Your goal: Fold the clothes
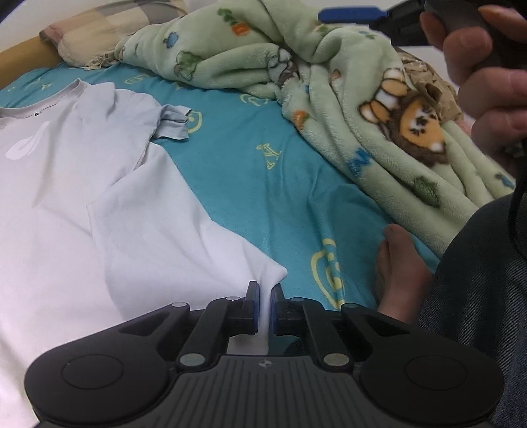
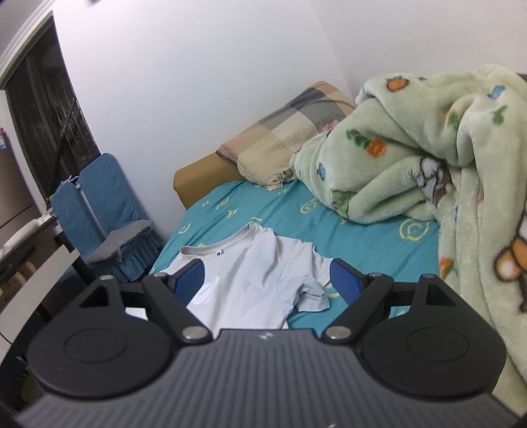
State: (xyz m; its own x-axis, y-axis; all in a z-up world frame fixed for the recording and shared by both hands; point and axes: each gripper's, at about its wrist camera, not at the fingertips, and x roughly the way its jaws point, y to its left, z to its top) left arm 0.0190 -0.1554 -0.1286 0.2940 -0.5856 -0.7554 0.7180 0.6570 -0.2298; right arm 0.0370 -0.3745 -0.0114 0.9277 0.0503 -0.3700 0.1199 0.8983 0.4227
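A pale lilac-white T-shirt [image 1: 98, 184] lies spread on the teal bed sheet [image 1: 263, 158], collar toward the headboard. My left gripper [image 1: 264, 298] is shut on the shirt's bottom right hem corner, low over the sheet. My right gripper [image 2: 268, 280] is open and empty, held high above the bed; the shirt [image 2: 250, 263] shows far below between its blue fingers [image 2: 342, 280]. The right gripper also shows at the top right of the left wrist view [image 1: 352, 14], held in a hand.
A green fleece blanket [image 1: 362, 98] with animal prints is heaped along the right of the bed. A checked pillow [image 2: 290, 128] lies at the headboard. A blue-covered chair [image 2: 98, 210] stands left of the bed. A bare foot [image 1: 402, 263] rests near the left gripper.
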